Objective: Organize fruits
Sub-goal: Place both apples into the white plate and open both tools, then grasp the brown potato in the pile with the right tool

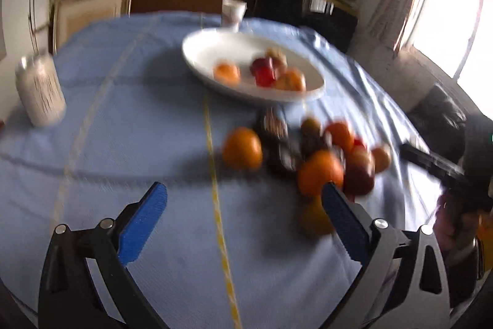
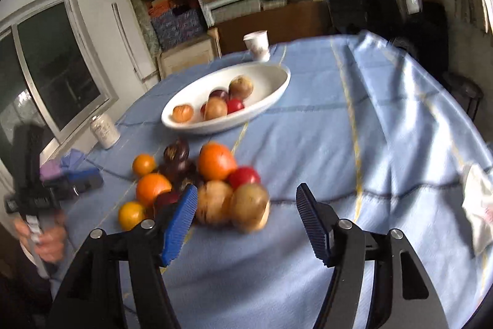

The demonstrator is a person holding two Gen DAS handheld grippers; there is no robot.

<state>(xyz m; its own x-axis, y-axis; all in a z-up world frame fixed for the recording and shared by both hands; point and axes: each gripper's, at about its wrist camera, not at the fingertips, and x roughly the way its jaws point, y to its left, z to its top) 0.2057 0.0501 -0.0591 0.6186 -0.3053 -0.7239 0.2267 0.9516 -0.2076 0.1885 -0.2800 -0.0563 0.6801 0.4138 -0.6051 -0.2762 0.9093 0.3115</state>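
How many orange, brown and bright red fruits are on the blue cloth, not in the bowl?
Orange fruits: 4
Brown fruits: 2
Bright red fruits: 1
Total: 7, leaving out the dark fruits, which are too blurry to count.

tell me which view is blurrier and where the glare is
Left wrist view: blurrier overall, with the white oval bowl and the loose fruit pile on the blue tablecloth smeared, and the bright window at right blown out. Right wrist view: the bowl is fairly sharp, only the near brown fruits smear, and there is no strong glare. Both bend straight lines, fisheye style.
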